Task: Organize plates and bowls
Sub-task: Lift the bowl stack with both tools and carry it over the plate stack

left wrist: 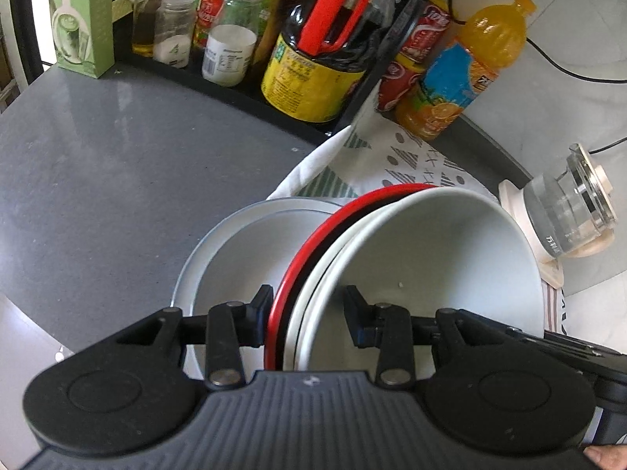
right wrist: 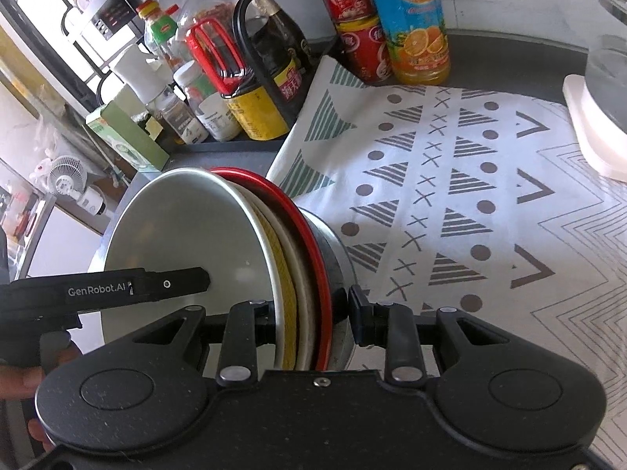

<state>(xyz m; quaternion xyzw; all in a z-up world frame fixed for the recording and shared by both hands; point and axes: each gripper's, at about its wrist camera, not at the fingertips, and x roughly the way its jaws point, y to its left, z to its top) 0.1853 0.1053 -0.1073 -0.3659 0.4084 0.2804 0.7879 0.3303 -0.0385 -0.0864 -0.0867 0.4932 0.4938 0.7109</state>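
A nested stack of bowls is tilted on edge: a white bowl (left wrist: 439,258) innermost, a white and a yellow-rimmed dish, then a red-rimmed black bowl (left wrist: 309,243). A pale plate (left wrist: 231,246) lies to its left. My left gripper (left wrist: 307,313) straddles the stack's rims, the left pad against the red rim, the right pad inside the white bowl, not touching it. My right gripper (right wrist: 309,321) is shut on the stack's rim from the other side, over the white bowl (right wrist: 188,227) and the red-rimmed bowl (right wrist: 309,235).
A black rack (left wrist: 274,98) of bottles and jars stands at the back of the grey counter (left wrist: 98,180). A patterned cloth (right wrist: 450,196) covers the counter's right. An orange juice bottle (right wrist: 411,19), red cans (right wrist: 352,19) and a glass kettle (left wrist: 568,211) stand nearby.
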